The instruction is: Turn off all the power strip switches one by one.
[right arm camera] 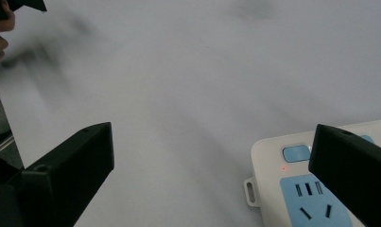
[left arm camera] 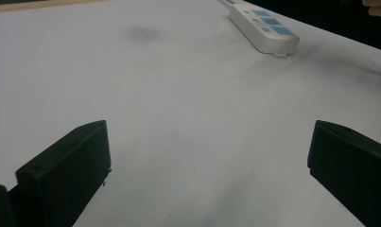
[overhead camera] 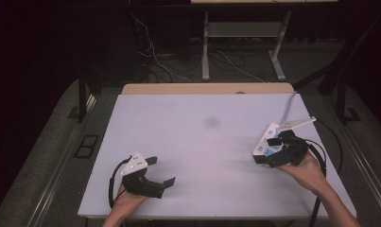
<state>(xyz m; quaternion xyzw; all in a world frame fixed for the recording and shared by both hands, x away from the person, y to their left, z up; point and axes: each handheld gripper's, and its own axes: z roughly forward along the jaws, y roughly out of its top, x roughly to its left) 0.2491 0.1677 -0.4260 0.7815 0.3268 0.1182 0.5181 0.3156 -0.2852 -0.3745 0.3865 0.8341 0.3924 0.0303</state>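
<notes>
Left tool (overhead camera: 160,171): near tabletop edge, jaws spread wide, nothing between them; resting low over bare white surface, well apart from the work.

Left hand (overhead camera: 126,198): wrapped round the tool's grip, forearm entering from the bottom of the high view.

Tabletop (overhead camera: 197,142): white sheet, bare across the middle; faint grey smudge (overhead camera: 211,122) toward the far half.

Right tool (overhead camera: 273,151): spread wide as well, holding nothing; hovering at the near end of the power strip, one jaw overlapping the strip's corner in the right gripper view, the other out over bare tabletop.

Step in hand: apparently a reach for the power strip. Best done by shifting sideways until both jaws straddle the narrow body, squaring to its long axis, lowering close to the surface, then closing on the side walls rather than on the switch or socket faces. Worth minding the cable, likely to drag or twist the strip if lifted fast.

Power strip (right arm camera: 316,189): on the right side of the tabletop, lying flat, angled away toward the far right corner. White plastic body, rounded corners, small mounting tab on the end; light-blue socket panels, a blue rocker switch, a tiny red indicator dot beside it.

Cable (overhead camera: 288,105): pale, running from the strip's far end toward the back edge.
</notes>
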